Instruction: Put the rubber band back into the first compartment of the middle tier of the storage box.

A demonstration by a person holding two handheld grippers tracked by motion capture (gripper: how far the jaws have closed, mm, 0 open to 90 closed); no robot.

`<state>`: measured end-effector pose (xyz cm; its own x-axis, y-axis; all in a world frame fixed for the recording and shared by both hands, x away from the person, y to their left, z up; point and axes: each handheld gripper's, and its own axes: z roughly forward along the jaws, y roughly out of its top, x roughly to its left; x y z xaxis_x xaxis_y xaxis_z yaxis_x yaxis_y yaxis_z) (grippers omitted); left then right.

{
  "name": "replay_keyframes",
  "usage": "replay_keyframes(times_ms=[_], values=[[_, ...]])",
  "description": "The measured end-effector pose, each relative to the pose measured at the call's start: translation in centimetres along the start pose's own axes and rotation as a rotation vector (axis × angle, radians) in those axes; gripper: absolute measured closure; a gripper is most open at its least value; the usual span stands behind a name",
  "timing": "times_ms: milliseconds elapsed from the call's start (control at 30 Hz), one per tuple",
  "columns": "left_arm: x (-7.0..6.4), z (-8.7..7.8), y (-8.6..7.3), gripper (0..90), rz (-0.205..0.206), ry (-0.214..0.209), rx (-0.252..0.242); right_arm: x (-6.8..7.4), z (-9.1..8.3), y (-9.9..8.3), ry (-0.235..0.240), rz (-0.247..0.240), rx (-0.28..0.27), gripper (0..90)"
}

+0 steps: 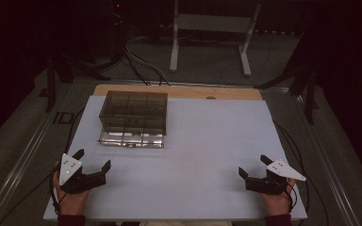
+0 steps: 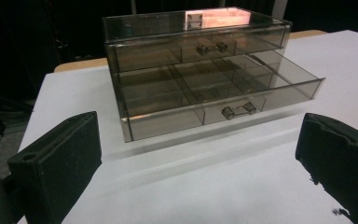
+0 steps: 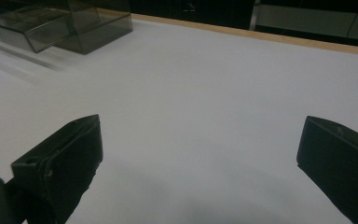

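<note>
— Where did everything sit?
— The white counter (image 1: 193, 155) carried a smoky clear drawer box (image 1: 134, 117) toward its far left part, the bottom drawer (image 2: 223, 95) pulled out (its compartments looked bare).
— And the claws?
— The left claw (image 1: 93, 160) rested on the counter just in front of the box, jaws spread, gripping nothing. The right claw (image 1: 253, 165) lay well apart from the box, toward the near right, likewise spread and unladen.

Drawer box (image 1: 133, 117) far left on table (image 1: 207, 155) (lower drawer (image 2: 223, 100) out).
</note>
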<state>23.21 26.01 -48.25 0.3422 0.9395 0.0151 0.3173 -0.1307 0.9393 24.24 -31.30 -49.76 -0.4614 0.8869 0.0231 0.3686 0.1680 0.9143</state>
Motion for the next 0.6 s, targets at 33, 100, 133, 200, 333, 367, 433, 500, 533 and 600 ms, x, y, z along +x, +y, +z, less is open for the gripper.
replay_keyframes(times_ms=[33, 100, 133, 200, 333, 367, 433, 500, 533, 600], values=[[0.07, 0.0, 0.04, 1.0, -0.002, -0.002, 0.0, 0.0, -0.05, -0.01, 0.0, 0.002, -0.006, 0.6], [0.15, -0.04, 0.11, 1.0, -0.002, 0.003, 0.003, -0.01, -0.16, 0.01, -0.009, 0.001, -0.007, 0.6], [0.18, -0.06, 0.14, 1.0, 0.0, 0.003, 0.004, -0.04, -0.16, 0.01, -0.01, 0.001, -0.004, 0.6], [0.27, -0.11, 0.15, 0.9, 0.001, 0.0, 0.012, -0.09, -0.11, 0.05, -0.015, 0.007, 0.007, 0.6], [0.52, -0.1, 0.06, 1.0, 0.005, -0.004, 0.034, -0.09, -0.12, 0.16, -0.023, 0.008, 0.001, 0.6], [0.6, -0.11, 0.03, 0.9, 0.0, -0.007, 0.034, -0.1, -0.09, 0.15, -0.023, 0.006, 0.001, 0.6], [0.74, -0.12, -0.02, 1.0, -0.002, -0.007, 0.037, -0.12, 0.09, 0.08, -0.021, 0.003, 0.01, 0.6], [0.85, -0.07, -0.09, 1.0, 0.001, -0.008, 0.049, -0.1, 0.21, 0.04, -0.024, -0.009, 0.016, 0.6], [0.91, -0.05, -0.13, 1.0, 0.003, -0.009, 0.055, -0.06, 0.23, 0.07, -0.025, -0.013, 0.013, 0.6], [0.97, 0.06, -0.23, 1.0, 0.002, -0.013, 0.072, 0.02, 0.18, 0.11, -0.022, -0.009, 0.01, 0.6]])
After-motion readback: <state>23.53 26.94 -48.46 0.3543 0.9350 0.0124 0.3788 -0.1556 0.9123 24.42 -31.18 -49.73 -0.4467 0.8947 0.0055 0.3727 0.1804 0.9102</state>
